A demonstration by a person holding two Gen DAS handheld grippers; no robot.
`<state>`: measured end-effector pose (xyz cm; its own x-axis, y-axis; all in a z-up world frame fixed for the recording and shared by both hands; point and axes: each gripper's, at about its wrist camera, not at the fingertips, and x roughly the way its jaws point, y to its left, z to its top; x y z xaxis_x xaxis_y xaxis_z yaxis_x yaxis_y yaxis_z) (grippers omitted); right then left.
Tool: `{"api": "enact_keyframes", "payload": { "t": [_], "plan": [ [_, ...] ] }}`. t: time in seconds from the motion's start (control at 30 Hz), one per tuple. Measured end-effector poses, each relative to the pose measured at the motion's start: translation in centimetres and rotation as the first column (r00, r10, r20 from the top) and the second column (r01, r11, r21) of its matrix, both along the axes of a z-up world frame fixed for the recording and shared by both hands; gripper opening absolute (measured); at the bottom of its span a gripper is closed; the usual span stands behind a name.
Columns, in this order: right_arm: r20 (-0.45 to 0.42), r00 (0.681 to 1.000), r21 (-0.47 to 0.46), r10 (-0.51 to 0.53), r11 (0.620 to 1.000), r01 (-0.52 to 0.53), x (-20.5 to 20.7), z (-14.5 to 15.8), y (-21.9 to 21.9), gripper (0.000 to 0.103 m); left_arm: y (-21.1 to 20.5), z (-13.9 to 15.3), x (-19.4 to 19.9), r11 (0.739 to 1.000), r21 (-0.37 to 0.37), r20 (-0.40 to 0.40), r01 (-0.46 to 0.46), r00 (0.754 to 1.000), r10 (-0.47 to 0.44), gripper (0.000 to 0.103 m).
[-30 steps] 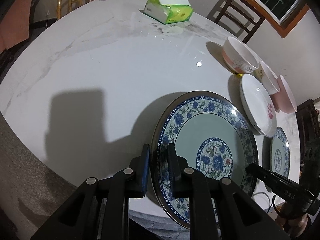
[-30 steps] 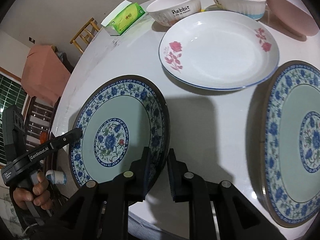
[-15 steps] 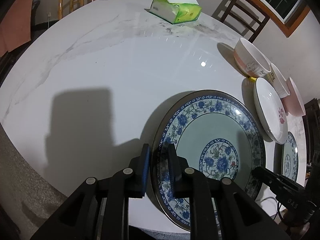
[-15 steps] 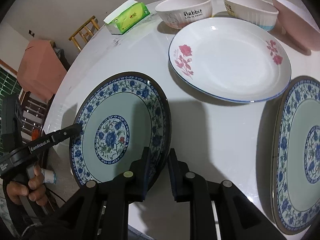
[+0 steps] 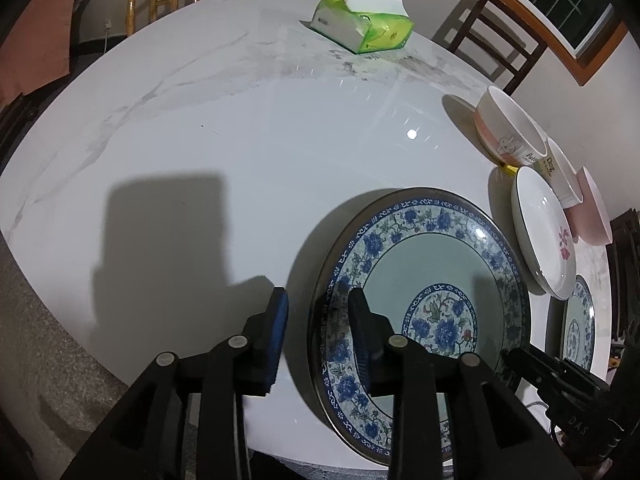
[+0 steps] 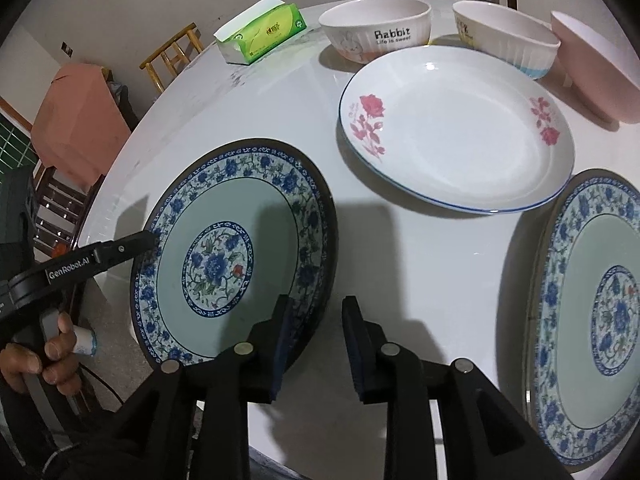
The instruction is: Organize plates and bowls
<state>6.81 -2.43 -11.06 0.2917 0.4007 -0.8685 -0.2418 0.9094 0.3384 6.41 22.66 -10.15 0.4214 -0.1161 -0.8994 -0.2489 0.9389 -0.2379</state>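
A blue-and-white floral plate point(image 5: 432, 280) point(image 6: 236, 248) lies on the white marble table point(image 5: 240, 140) near its front edge. My left gripper point(image 5: 318, 320) straddles the plate's left rim; its jaws are opening and the pads stand off the rim. My right gripper point(image 6: 318, 320) straddles the opposite rim, its jaws also opening, with one finger over the rim and the other over bare table. Further right lie a white rose-pattern plate point(image 6: 456, 128) and a second blue floral plate point(image 6: 592, 312). Behind them stand a "Rabbit" bowl point(image 6: 376, 28), a ribbed white bowl point(image 6: 508, 36) and a pink bowl point(image 6: 592, 68).
A green tissue pack point(image 5: 360, 24) lies at the table's far side. Wooden chairs point(image 5: 496, 36) stand around the table. A person's hand point(image 6: 40, 360) holds the left gripper's handle beyond the table's edge. A small white cup point(image 6: 84, 340) sits below that edge.
Both grippers were shut on opposite rims of the blue floral plate; now both pairs of jaws have parted and let go of it. The plate rests on the table.
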Motion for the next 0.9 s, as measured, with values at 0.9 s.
{"api": "enact_keyframes", "payload": {
  "t": [0.9],
  "plan": [
    [0.321, 0.943, -0.15, -0.091, 0.978, 0.145, -3.4, 5.4, -11.3, 0.026, -13.4, 4.8, -1.4, 0.977, 0.007, 0.165, 0.214, 0.963, -0.213, 0.053]
  ]
}}
